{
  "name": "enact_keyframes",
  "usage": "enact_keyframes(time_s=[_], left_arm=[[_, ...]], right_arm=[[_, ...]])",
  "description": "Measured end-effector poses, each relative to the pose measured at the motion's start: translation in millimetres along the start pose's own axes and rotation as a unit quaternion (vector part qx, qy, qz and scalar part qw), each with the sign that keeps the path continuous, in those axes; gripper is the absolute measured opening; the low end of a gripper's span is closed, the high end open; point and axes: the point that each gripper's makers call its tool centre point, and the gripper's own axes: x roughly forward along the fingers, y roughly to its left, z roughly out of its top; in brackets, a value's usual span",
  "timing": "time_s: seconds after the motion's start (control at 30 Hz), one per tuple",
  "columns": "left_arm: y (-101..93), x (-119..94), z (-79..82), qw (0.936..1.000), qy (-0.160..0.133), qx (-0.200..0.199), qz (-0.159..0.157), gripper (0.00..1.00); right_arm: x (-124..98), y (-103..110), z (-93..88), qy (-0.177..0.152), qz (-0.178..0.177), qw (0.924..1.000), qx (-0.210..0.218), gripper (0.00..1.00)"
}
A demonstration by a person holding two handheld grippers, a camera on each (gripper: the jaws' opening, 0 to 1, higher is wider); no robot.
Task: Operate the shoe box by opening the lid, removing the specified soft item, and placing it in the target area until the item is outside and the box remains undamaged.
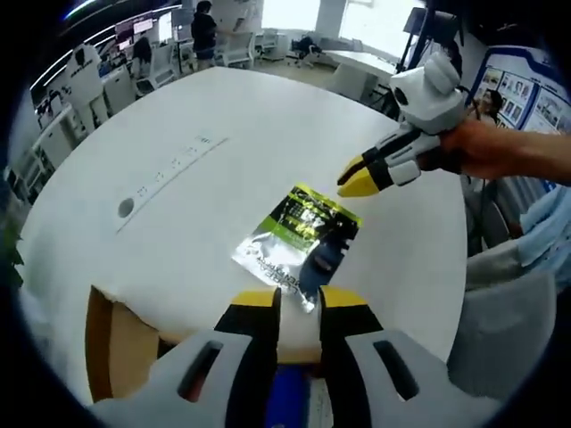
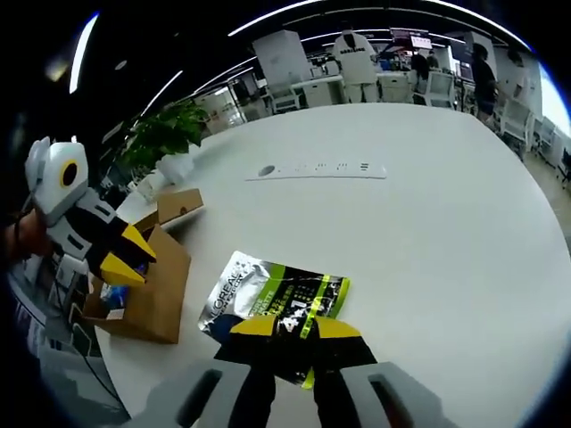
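Note:
A silver, green and black soft pouch lies flat on the round white table, outside the box. In the right gripper view the brown cardboard shoe box stands at the table's left edge, its lid flap raised. My left gripper hovers over the box edge, jaws slightly apart and holding nothing. The pouch's near corner lies just beyond them. My right gripper hangs just above the pouch's far end, a narrow gap between its jaws, not gripping the pouch.
A flush power strip runs across the table's middle. A potted plant stands behind the box. Something blue lies inside the box. Office desks, chairs and people fill the background. A grey chair sits by the table's edge.

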Motion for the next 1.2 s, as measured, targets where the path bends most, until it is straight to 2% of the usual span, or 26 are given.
enact_keyframes(time_s=[0.2, 0.57, 0.73, 0.93, 1.2], left_arm=[[6.4, -25, -5.1, 0.9997, -0.022, -0.007, 0.012, 0.18], [16.8, -74, -30.8, 0.9979, -0.052, -0.024, 0.029, 0.21], [18.6, -98, -37.5, 0.9955, -0.075, -0.044, 0.038, 0.22], [14.3, -124, -51.9, 0.9923, -0.094, -0.063, 0.051, 0.24], [17.9, -150, -74.8, 0.9871, -0.111, -0.090, 0.072, 0.27]], right_arm=[[-1, 25, 7.7, -0.015, 0.025, 0.9994, -0.016, 0.13], [0, 82, 19.2, -0.033, 0.085, 0.9942, -0.056, 0.19], [-1, 113, 28.3, -0.049, 0.119, 0.9882, -0.083, 0.21], [3, 146, 27.2, -0.042, 0.147, 0.9823, -0.109, 0.23], [8, 196, 24.3, -0.035, 0.186, 0.9722, -0.137, 0.28]])
